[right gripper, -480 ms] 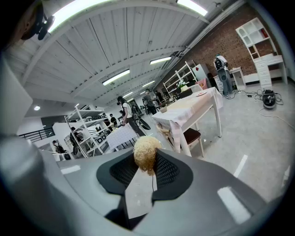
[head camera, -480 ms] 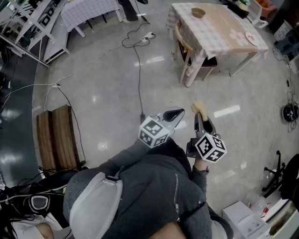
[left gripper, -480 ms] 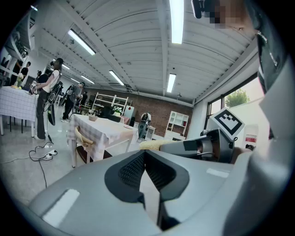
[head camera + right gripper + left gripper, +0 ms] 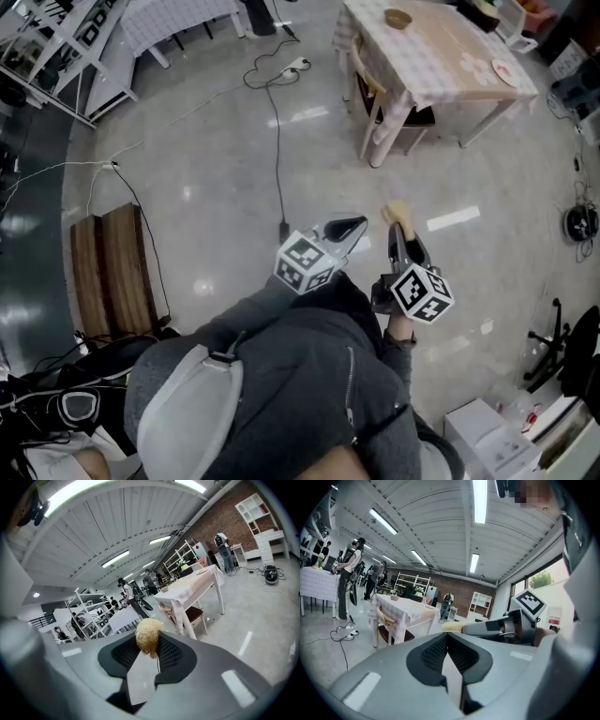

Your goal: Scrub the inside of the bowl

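Observation:
A small tan bowl (image 4: 397, 20) stands on the far corner of a checked-cloth table (image 4: 450, 66), a few steps ahead of me. Both grippers are held side by side in front of my chest, well short of the table. My left gripper (image 4: 360, 225) is shut, its ribbed pads (image 4: 436, 651) meeting with nothing between them. My right gripper (image 4: 396, 232) is shut on a yellowish fibre scrubber (image 4: 148, 634), which sticks out past its tips (image 4: 397, 213). From the left gripper view the right gripper (image 4: 497, 627) and the scrubber (image 4: 451, 627) show just beside it.
A chair (image 4: 370, 89) is tucked under the table's near side. A power strip with cables (image 4: 277, 122) lies on the glossy floor. A low wooden bench (image 4: 117, 272) stands at the left, white boxes (image 4: 487, 441) at the bottom right. People (image 4: 347, 573) stand far off.
The head view has shifted slightly, so the table and bowl sit a little higher in it. Both grippers keep the same pose and stay shut.

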A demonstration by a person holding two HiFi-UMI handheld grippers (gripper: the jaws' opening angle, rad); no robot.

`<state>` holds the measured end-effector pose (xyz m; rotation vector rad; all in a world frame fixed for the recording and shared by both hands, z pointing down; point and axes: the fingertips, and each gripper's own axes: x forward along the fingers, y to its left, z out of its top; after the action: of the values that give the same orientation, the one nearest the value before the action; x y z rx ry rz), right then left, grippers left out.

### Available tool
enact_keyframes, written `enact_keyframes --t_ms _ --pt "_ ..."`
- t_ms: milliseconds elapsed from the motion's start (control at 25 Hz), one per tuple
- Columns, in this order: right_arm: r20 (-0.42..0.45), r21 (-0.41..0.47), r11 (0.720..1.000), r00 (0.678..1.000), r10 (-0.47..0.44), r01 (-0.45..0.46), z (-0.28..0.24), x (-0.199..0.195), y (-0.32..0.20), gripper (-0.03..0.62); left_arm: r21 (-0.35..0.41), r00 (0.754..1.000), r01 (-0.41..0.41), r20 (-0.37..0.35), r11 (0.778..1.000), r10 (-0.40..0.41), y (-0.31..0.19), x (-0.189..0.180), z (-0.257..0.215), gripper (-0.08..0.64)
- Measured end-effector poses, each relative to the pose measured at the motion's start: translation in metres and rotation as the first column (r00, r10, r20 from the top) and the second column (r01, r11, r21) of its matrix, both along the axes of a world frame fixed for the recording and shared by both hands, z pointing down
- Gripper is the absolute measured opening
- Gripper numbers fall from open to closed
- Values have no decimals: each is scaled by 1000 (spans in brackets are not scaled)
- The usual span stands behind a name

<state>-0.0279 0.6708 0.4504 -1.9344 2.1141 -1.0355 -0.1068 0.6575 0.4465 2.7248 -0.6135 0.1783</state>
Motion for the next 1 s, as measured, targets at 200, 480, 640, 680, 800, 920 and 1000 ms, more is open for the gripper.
enact_keyframes --t_ms 200,480,640,680,800,920,1000 --pt "15 -15 1000 1000 -8 8 3 -7 1 100 -17 1000 -9 7 1000 9 6 -1 2 9" --pt "16 -38 999 999 -29 30 7 -11 -13 100 -39 1000 -19 11 999 19 -3 2 8 9" --pt "20 -41 998 999 -39 39 4 -9 -29 100 -42 1000 -6 12 999 6 -20 4 3 9" --pt "20 -43 998 999 -44 45 5 -10 -33 100 -44 1000 -1 14 999 2 -25 4 4 9" --pt "23 -46 997 998 -58 59 6 -9 -45 100 -51 1000 11 20 999 -10 -34 6 6 9" --pt "26 -43 997 998 -64 65 5 -5 -55 100 -40 1000 18 23 999 -17 -44 10 3 9" --pt "35 -42 997 997 -68 69 4 -3 -65 100 -28 999 28 24 999 -27 -56 12 0 9"
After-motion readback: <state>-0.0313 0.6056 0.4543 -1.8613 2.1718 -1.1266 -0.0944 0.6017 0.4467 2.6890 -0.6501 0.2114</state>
